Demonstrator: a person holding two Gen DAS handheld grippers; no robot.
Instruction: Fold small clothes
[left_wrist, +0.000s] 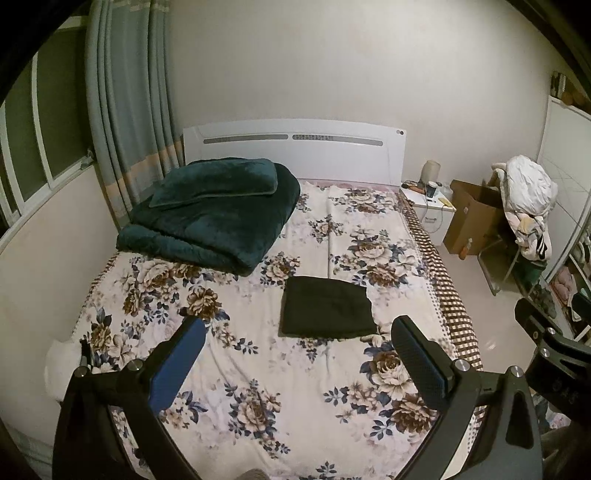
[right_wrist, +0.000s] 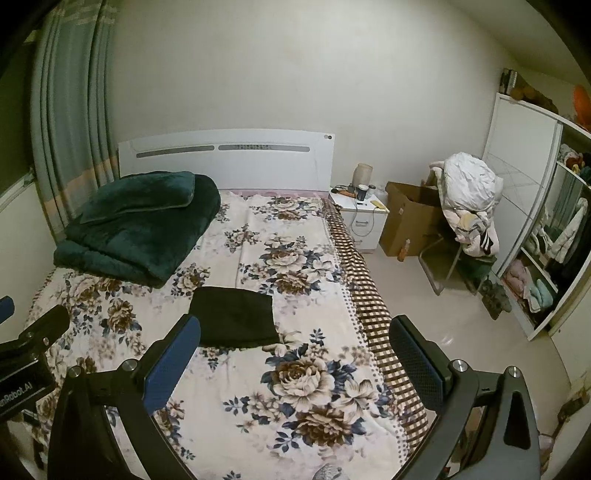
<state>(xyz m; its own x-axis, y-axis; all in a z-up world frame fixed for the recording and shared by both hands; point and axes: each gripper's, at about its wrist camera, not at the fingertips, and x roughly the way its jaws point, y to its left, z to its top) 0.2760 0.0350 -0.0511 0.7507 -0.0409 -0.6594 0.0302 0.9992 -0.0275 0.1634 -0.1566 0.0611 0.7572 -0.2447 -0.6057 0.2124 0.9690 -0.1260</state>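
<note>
A small black garment (left_wrist: 327, 308) lies folded into a flat rectangle on the floral bedsheet (left_wrist: 258, 369), near the middle of the bed. It also shows in the right wrist view (right_wrist: 234, 317). My left gripper (left_wrist: 297, 334) is open and empty, held above the sheet just short of the garment's near edge. My right gripper (right_wrist: 295, 336) is open and empty, above the sheet near the bed's right side, with the garment ahead to its left. Neither gripper touches the garment.
A folded dark green blanket (left_wrist: 210, 210) lies at the head of the bed by the white headboard (left_wrist: 295, 147). A nightstand (left_wrist: 428, 206), a cardboard box (left_wrist: 472, 218) and a chair piled with clothes (left_wrist: 528, 206) stand to the right. A wardrobe (right_wrist: 535, 221) lines the right wall.
</note>
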